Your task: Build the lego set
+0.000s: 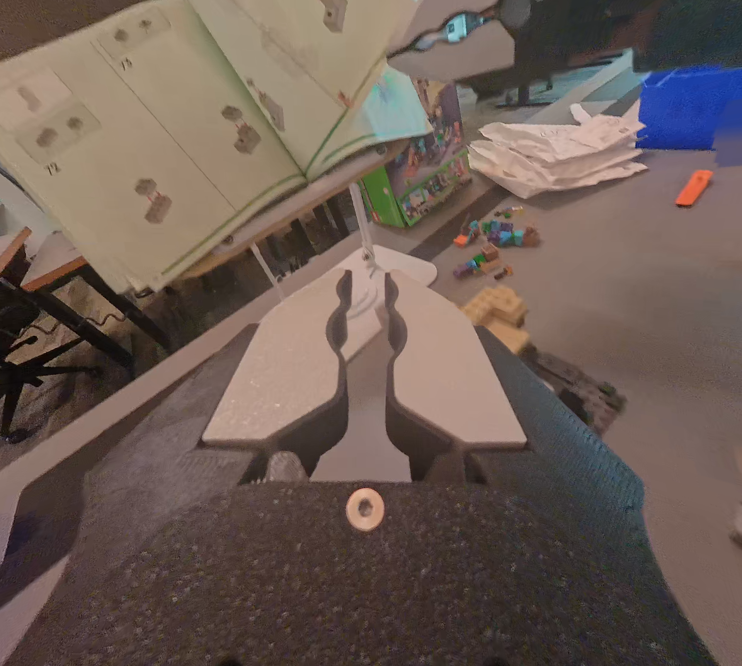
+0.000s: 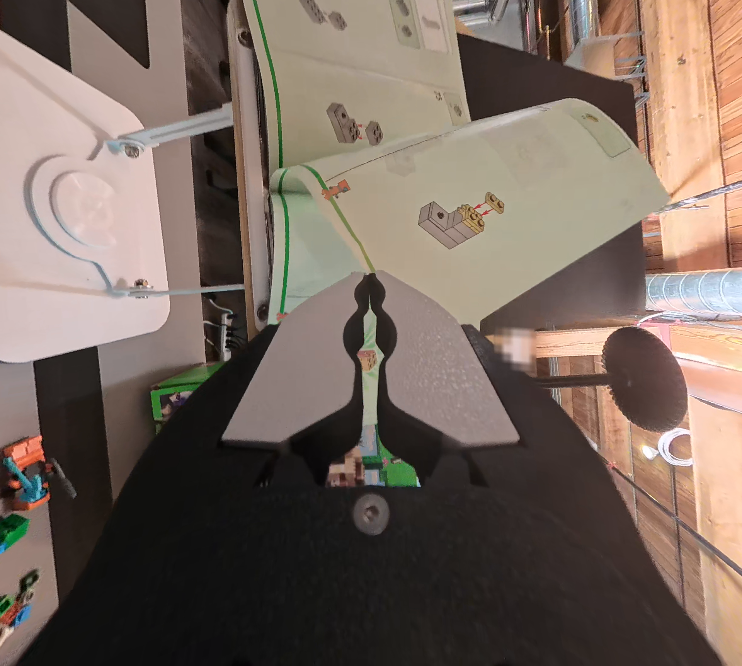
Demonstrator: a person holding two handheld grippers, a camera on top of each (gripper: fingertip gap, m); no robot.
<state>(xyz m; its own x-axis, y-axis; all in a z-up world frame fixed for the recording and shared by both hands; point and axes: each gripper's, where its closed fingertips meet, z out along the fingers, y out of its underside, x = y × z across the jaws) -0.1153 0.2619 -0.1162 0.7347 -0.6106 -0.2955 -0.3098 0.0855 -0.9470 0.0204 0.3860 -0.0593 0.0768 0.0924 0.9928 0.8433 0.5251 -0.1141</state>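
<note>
Right claw (image 2: 368, 275) pinched shut on lifted instruction-booklet page (image 2: 502, 213) corner at its tips, left claw (image 1: 367, 277) slightly parted, empty over white stand base (image 1: 409, 265); best swung slowly, avoiding tearing.

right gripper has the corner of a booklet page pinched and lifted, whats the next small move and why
Probably carry the page on across the fold and lay it flat. The right gripper is shut on its lower corner, and the sheet arches over the open booklet on its stand, only half turned. The left gripper is open and holds nothing, so it could then press the page down.
</note>
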